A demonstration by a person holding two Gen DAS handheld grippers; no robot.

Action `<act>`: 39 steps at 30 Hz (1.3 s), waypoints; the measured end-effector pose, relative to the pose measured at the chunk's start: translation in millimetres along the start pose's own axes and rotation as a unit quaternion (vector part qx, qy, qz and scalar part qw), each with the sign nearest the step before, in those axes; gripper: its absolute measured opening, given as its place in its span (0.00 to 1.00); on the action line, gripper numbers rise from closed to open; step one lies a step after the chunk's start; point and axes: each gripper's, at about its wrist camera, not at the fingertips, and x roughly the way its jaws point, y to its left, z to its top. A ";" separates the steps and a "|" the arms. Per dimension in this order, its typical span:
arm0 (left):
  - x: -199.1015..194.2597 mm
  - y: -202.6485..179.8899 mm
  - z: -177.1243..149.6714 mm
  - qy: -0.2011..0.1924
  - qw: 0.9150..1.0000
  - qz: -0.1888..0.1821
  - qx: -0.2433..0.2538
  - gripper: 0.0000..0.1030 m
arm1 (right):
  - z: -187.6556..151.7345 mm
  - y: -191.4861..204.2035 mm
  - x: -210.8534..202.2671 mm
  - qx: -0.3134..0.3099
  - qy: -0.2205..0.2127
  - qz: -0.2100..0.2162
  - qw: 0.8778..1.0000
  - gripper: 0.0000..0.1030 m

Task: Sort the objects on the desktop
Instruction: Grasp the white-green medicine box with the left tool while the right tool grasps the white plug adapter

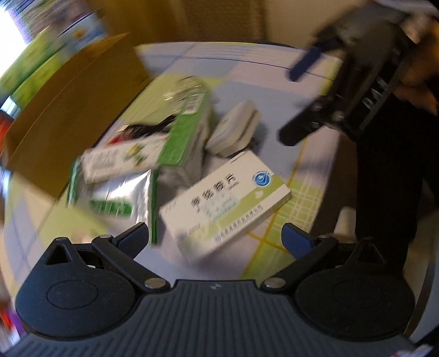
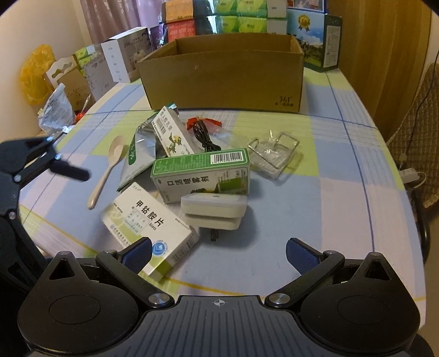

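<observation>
A pile lies on the checked tablecloth in front of an open cardboard box (image 2: 225,74). In it are a white medicine box (image 2: 151,228), a green carton (image 2: 203,175), a white charger (image 2: 214,211), a small white-green box (image 2: 171,131), a foil pouch (image 2: 137,156), a pale spoon (image 2: 109,164) and a black cable (image 2: 204,134). My right gripper (image 2: 219,254) hovers open just short of the charger. My left gripper (image 1: 215,237) is open and empty, with the white medicine box (image 1: 225,200) just ahead of its fingers. The left wrist view is motion-blurred.
A wire stand in clear plastic (image 2: 274,153) lies right of the pile. Cartons and tissue packs (image 2: 241,16) are stacked behind the cardboard box and along the far left edge. A yellow bag (image 2: 35,74) sits far left. A chair (image 2: 411,131) stands off the table's right edge.
</observation>
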 end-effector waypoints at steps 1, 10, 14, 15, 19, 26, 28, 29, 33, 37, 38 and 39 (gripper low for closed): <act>5.3 1.1 3.0 0.000 1.000 -0.012 0.022 0.97 | 1.7 -1.3 3.2 0.000 0.002 0.003 1.000 0.98; 41.9 16.6 17.1 0.014 0.985 -0.102 0.138 0.91 | 17.1 -5.9 30.3 -0.026 0.019 0.030 0.999 0.98; 55.0 23.0 19.4 0.022 0.982 -0.126 0.141 0.88 | 22.0 -8.9 46.7 -0.015 0.021 0.036 0.999 0.98; 58.2 24.8 19.5 0.024 0.981 -0.132 0.139 0.88 | 22.9 -9.7 50.9 -0.010 0.022 0.036 0.999 0.97; 66.6 28.3 17.1 0.025 0.980 -0.149 0.129 0.87 | 24.8 -10.9 64.2 0.002 0.030 0.032 0.999 0.87; 72.0 33.7 21.3 0.033 0.983 -0.158 0.089 0.82 | 26.4 -15.6 60.1 0.030 0.022 0.023 0.999 0.62; 69.8 32.0 21.6 0.040 0.986 -0.147 0.070 0.80 | 24.6 -16.6 53.6 0.030 0.018 0.009 0.999 0.57; 68.3 31.0 21.6 0.045 0.987 -0.140 0.057 0.77 | 22.8 -17.2 49.5 0.028 0.016 -0.001 0.999 0.56; 63.5 27.4 21.0 0.077 0.992 -0.097 -0.036 0.72 | 10.9 -19.3 38.1 0.022 0.015 -0.028 0.999 0.57; 59.7 22.9 18.9 0.085 0.984 -0.065 -0.141 0.71 | -1.1 -22.6 33.1 0.036 0.015 -0.031 0.999 0.57; 59.7 21.7 17.9 0.081 0.982 -0.063 -0.161 0.71 | -2.3 -23.1 32.5 0.041 0.014 -0.030 0.999 0.57; 59.8 20.2 16.9 0.077 0.980 -0.058 -0.177 0.71 | -2.7 -22.9 32.3 0.044 0.011 -0.029 0.999 0.58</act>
